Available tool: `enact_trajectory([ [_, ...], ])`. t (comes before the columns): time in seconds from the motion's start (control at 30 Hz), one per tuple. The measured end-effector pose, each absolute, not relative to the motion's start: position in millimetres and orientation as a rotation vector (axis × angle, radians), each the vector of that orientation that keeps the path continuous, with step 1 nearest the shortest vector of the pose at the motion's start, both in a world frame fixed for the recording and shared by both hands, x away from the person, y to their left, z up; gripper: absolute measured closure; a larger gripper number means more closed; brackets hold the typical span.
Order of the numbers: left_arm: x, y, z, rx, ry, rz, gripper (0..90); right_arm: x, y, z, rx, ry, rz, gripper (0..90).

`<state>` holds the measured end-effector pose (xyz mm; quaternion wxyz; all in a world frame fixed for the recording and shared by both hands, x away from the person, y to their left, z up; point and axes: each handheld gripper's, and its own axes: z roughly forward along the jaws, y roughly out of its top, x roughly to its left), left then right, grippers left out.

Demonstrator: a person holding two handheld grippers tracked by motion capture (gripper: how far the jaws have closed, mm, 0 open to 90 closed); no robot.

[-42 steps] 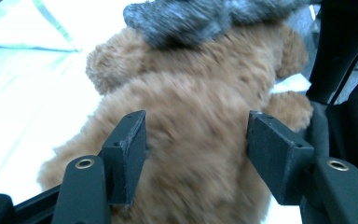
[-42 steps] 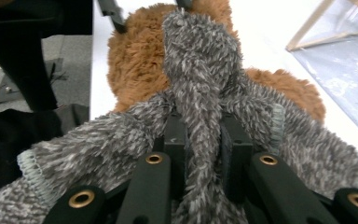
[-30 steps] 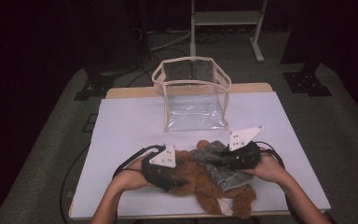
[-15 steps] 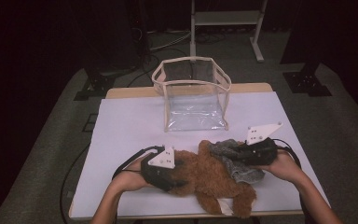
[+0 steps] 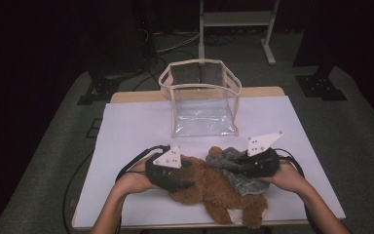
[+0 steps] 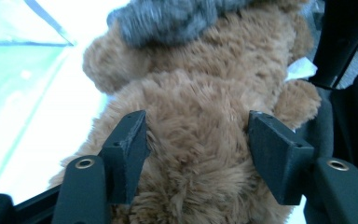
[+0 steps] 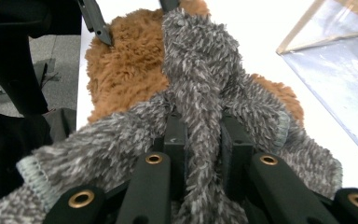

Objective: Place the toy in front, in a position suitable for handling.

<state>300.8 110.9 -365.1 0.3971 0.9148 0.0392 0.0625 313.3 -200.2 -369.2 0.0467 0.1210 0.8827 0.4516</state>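
A brown teddy bear point(image 5: 214, 190) lies on the white table point(image 5: 136, 126) near its front edge. My left gripper point(image 5: 187, 178) holds it from the left; in the left gripper view its jaws point(image 6: 196, 126) press into the fur of the bear point(image 6: 200, 93) on both sides. A grey fuzzy garment point(image 5: 243, 183) drapes over the bear's right side. My right gripper point(image 5: 239, 164) is shut on a fold of it. In the right gripper view the two pads point(image 7: 203, 126) pinch a strip of the grey garment point(image 7: 200, 60), with the bear point(image 7: 126, 60) beyond.
A clear plastic bag with beige trim point(image 5: 202, 100) stands open at the middle back of the table, and its wall point(image 7: 335, 60) appears at the right gripper view's right. The table's front edge runs just under the bear. Dark floor and stands surround the table.
My right gripper has drawn the grey garment to the right, off the bear's middle, so more brown fur shows. The left gripper has kept its grip and place.
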Motion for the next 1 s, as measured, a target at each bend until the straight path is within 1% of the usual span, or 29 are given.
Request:
enact_trajectory([
  [0.07,299,111,-368,2.322,0.100,0.132,40.8,314,-209,-370,0.394,2.690,1.388,75.3],
  [0.23,296,111,-373,2.329,0.087,0.113,40.9,320,-236,-374,0.497,2.664,1.366,75.2],
  [0.3,296,111,-373,2.331,0.083,0.107,41.1,321,-239,-374,0.513,2.656,1.368,75.2],
  [0.4,295,110,-373,2.343,0.073,0.107,41.4,323,-229,-370,0.478,2.658,1.358,75.1],
  [0.63,292,107,-373,2.362,0.048,0.113,41.2,347,-180,-366,0.397,2.704,1.320,75.1],
  [0.73,292,108,-373,2.358,0.045,0.108,41.2,353,-170,-366,0.390,2.710,1.303,75.0],
  [0.87,292,108,-373,2.354,0.047,0.112,41.1,353,-177,-368,0.421,2.715,1.295,75.0],
  [1.0,292,108,-373,2.351,0.057,0.119,40.7,347,-204,-374,0.493,2.709,1.298,75.1],
])
